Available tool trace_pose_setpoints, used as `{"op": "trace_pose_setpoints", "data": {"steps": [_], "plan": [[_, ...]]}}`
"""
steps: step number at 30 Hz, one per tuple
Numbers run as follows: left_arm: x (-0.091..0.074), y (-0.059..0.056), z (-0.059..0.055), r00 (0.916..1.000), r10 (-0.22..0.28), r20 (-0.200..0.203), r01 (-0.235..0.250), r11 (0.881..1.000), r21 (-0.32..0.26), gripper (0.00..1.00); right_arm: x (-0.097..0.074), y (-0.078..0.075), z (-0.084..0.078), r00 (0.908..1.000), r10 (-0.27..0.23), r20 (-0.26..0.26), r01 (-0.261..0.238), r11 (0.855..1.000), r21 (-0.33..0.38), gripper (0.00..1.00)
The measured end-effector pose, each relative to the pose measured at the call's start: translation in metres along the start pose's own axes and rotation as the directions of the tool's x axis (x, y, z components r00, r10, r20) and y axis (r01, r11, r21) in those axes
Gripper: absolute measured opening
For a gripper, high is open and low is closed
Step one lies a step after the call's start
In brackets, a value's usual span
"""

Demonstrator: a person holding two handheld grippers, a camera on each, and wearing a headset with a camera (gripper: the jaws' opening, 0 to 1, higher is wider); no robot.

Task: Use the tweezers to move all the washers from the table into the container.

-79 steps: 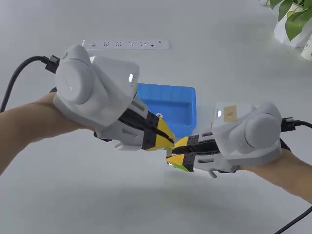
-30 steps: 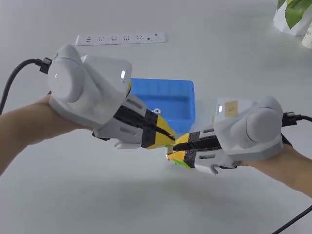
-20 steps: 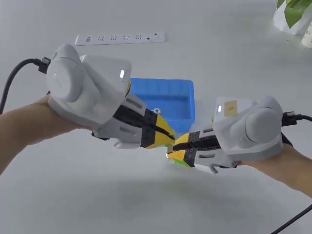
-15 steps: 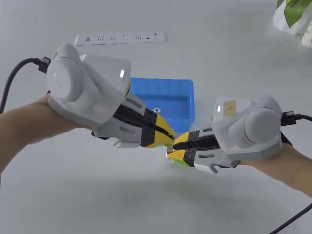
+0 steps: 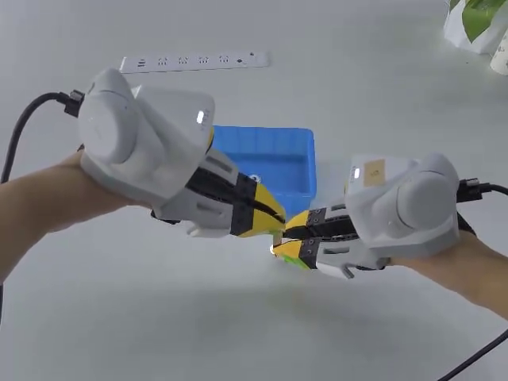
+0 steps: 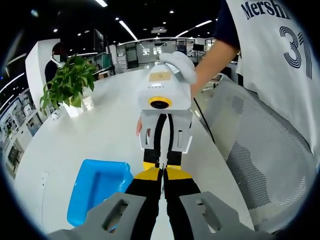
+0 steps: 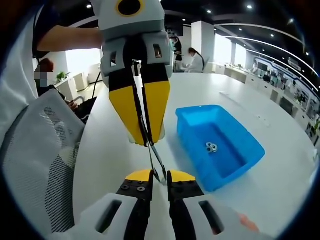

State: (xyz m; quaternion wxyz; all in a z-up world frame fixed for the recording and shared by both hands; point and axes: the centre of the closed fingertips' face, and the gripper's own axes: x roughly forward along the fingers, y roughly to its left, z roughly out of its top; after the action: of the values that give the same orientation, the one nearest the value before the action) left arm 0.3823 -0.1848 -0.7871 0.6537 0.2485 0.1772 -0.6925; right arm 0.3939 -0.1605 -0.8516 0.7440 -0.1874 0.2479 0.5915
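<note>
- Head view: a blue container (image 5: 287,159) sits on a white table (image 5: 238,325), with washers (image 5: 255,179) lying on its floor.
- Just in front of the container, the left gripper (image 5: 272,224) and the right gripper (image 5: 279,248) point at each other, yellow tips almost touching.
- Each gripper is held in a hand.
- A white power strip (image 5: 194,61) lies beyond the container, and a green plant (image 5: 480,20) stands far off to its right.
- Left gripper view: the container lies low on the left, beside this gripper's own jaws.
- Those jaws are pressed close together.
- The right gripper faces the camera straight ahead, above the container, held by a person in a white jersey (image 6: 270,45).
- A mesh chair (image 6: 250,145) is on the side opposite the container.
- Right gripper view: the left gripper reaches in from the top, left of the container.
- Its yellow jaws are clenched on thin metal tweezers (image 7: 144,116).
- The tweezers' tips run down into the narrow gap between the right gripper's own jaws.
- I cannot tell whether those jaws actually pinch the tips.
- The washers rest inside the container, near its middle.
</note>
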Motion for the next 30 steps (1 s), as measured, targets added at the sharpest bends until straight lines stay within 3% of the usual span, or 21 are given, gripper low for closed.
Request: {"op": "trace_pose_setpoints", "data": {"steps": [8, 23, 30], "plan": [[0.0, 0.001, -0.001, 0.9999, -0.004, 0.01, 0.004, 0.999, -0.054, 0.05, 0.002, 0.002, -0.001, 0.9999, 0.012, -0.005, -0.012, 1.0, 0.003, 0.11], [-0.002, -0.003, -0.001, 0.9994, -0.022, -0.028, 0.022, 1.0, -0.019, 0.05, 0.002, 0.005, 0.0, 0.9998, 0.02, -0.006, -0.02, 1.0, -0.002, 0.1], [-0.011, -0.002, 0.007, 0.9997, -0.008, -0.021, 0.008, 1.0, 0.0, 0.05, -0.005, 0.003, 0.011, 1.0, 0.005, 0.007, -0.005, 1.0, -0.011, 0.1]]}}
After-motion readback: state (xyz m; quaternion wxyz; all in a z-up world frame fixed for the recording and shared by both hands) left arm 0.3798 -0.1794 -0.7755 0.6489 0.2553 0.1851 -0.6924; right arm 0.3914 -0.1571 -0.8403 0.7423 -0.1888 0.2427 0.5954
